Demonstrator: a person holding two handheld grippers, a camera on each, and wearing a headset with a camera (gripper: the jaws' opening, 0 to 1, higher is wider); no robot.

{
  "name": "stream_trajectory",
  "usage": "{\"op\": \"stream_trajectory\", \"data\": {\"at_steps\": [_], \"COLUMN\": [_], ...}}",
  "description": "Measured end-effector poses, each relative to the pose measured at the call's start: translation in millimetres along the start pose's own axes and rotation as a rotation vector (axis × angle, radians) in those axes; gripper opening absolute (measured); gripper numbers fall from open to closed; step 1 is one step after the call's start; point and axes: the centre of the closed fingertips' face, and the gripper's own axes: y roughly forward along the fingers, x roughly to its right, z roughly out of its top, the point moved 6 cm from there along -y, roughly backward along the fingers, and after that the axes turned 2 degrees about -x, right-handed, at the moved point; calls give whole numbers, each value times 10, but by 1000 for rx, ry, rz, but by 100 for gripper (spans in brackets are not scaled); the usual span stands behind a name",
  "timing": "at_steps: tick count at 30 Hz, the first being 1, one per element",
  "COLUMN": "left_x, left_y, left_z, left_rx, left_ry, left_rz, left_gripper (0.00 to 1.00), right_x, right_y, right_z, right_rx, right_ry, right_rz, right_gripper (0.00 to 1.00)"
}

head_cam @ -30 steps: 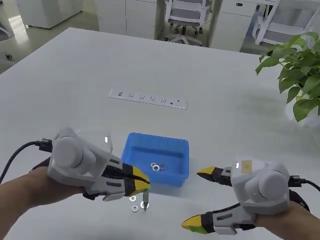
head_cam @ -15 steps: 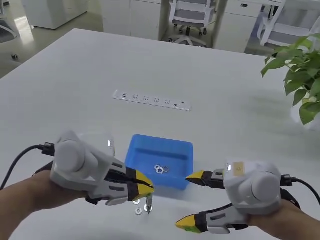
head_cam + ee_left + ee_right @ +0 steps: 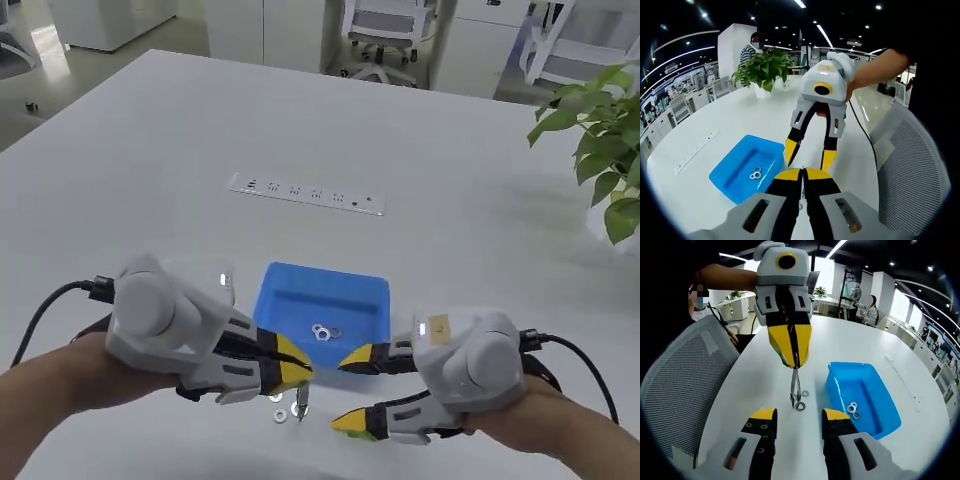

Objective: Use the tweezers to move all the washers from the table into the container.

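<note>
Picking is the step in hand, as I judge it: my left gripper (image 3: 300, 372) has its jaws closed tight on the upper end of the tweezers (image 3: 795, 385), which hang down from the yellow tips to a washer (image 3: 800, 406) lying on the table (image 3: 300, 120). The tweezer points sit right at that washer, but I cannot tell whether they have pinched it. A second washer (image 3: 805, 393) lies just beside it, on the side toward the blue container (image 3: 370, 300), which is near the tweezers. A few washers (image 3: 322, 331) lie together on the container floor, so the job looks partly done, with at least these two left on the table. My right gripper (image 3: 345, 392) hovers near the tweezers with its jaws spread wide and nothing between them. Next, I reckon, I need a firm nip across the washer's rim, a clean lift, and a short carry over the container's near wall before letting go; a thin flat washer could easily slip off the points. The tabletop is smooth, pale and matte, with a white power strip (image 3: 305, 193) set flush beyond the container. A leafy potted plant (image 3: 600, 110) stands at the table's far right, office chairs (image 3: 385, 30) wait past the far edge, and a grey mesh chair (image 3: 680, 405) is close behind me in a bright open office.
</note>
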Motion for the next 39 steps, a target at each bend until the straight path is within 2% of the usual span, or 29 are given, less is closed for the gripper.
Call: {"op": "stream_trajectory", "data": {"at_steps": [5, 14, 21, 27, 39], "left_x": [-2, 16, 22, 20, 41], "left_y": [3, 5, 16, 19, 24], "left_z": [-1, 17, 28, 33, 38], "left_rx": [-5, -9, -11, -14, -19], "left_ry": [10, 10, 10, 12, 24], "left_rz": [-6, -13, -20, -20, -26], "left_gripper": [5, 5, 5, 5, 6], "right_x": [-18, -5, 14, -9, -19], "right_y": [123, 275, 364, 411, 398], "right_z": [60, 73, 89, 85, 70], "right_rx": [-9, -27, -40, -63, -63], "right_ry": [-38, -71, -96, -133, -114], "right_rz": [37, 81, 101, 119, 119], "right_gripper": [31, 23, 17, 12, 9]}}
